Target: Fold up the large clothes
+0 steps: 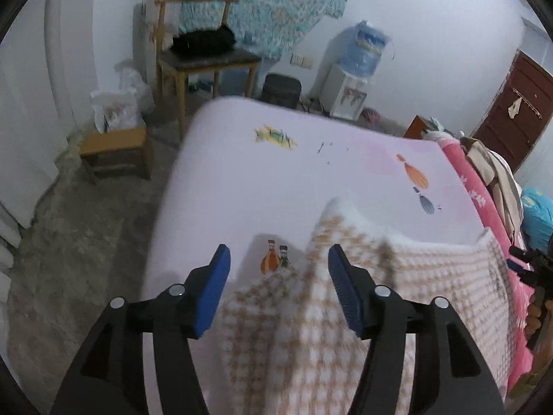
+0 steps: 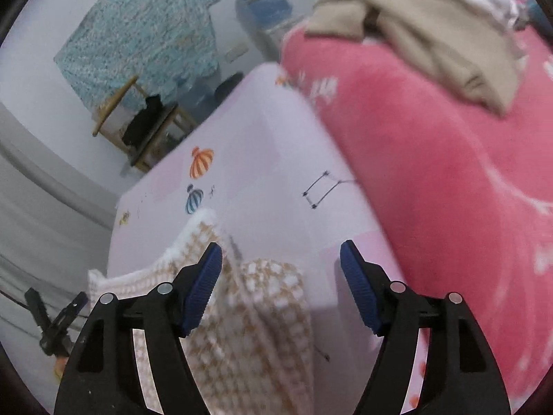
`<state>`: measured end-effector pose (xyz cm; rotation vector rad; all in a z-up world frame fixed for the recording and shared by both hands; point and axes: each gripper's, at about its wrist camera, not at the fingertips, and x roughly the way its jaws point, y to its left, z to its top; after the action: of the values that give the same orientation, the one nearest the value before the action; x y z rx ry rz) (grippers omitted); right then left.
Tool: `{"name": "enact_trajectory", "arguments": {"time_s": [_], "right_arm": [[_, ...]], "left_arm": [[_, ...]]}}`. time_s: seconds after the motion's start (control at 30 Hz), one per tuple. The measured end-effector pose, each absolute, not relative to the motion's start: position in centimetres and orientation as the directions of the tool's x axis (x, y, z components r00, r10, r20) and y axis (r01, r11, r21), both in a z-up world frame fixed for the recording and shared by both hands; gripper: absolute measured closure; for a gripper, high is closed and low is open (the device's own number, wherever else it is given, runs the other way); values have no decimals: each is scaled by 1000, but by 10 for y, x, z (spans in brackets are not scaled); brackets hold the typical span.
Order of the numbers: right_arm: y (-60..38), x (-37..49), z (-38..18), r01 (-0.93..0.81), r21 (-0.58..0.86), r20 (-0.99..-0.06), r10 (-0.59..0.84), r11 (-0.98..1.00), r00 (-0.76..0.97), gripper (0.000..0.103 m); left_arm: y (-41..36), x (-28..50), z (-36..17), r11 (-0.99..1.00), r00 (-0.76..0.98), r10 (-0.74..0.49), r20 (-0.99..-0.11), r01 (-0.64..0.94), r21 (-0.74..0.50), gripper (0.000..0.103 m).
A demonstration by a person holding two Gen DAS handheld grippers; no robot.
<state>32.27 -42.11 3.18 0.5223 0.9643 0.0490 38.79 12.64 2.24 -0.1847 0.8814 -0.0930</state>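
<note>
A fluffy white and tan checked garment (image 1: 397, 297) lies rumpled on the near part of a pale pink bed sheet (image 1: 276, 173). It also shows in the right wrist view (image 2: 242, 318). My left gripper (image 1: 278, 259) is open above the garment's left part; nothing is between its blue pads. My right gripper (image 2: 281, 259) is open above the garment's right edge, its left pad (image 2: 204, 287) over the cloth. The right gripper shows at the far right of the left wrist view (image 1: 528, 269). The left gripper appears at the lower left of the right wrist view (image 2: 58, 318).
A pink blanket (image 2: 449, 190) with a beige garment (image 2: 432, 31) on it lies along the bed's right side. Beyond the bed stand a wooden chair (image 1: 204, 58), a low stool (image 1: 114, 152), a water dispenser (image 1: 356, 76) and a dark bin (image 1: 281, 90).
</note>
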Motion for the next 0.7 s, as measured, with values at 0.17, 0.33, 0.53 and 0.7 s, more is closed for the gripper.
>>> {"name": "enact_trajectory", "arguments": {"time_s": [0.17,0.33,0.53,0.7], "right_arm": [[-391,263,76,100,353,-756,221,930,616,23],[-345,186,103,-12,253,-742,202,968,639,13],[-285,105,109,-97,86,-731,129,992,670,8],[-247,59,104,-82,-74,-709,5,994,706,8]], "left_arm": [[110,316,62,977,697,-205,-687,111,-180,23],[89,234,79,965,698,-263,-666,190,-181,13],[62,148,86,956,715,-294,-634,230,-184,6],[40,105,91,969,757,-247,-605,194,-153,6]]}}
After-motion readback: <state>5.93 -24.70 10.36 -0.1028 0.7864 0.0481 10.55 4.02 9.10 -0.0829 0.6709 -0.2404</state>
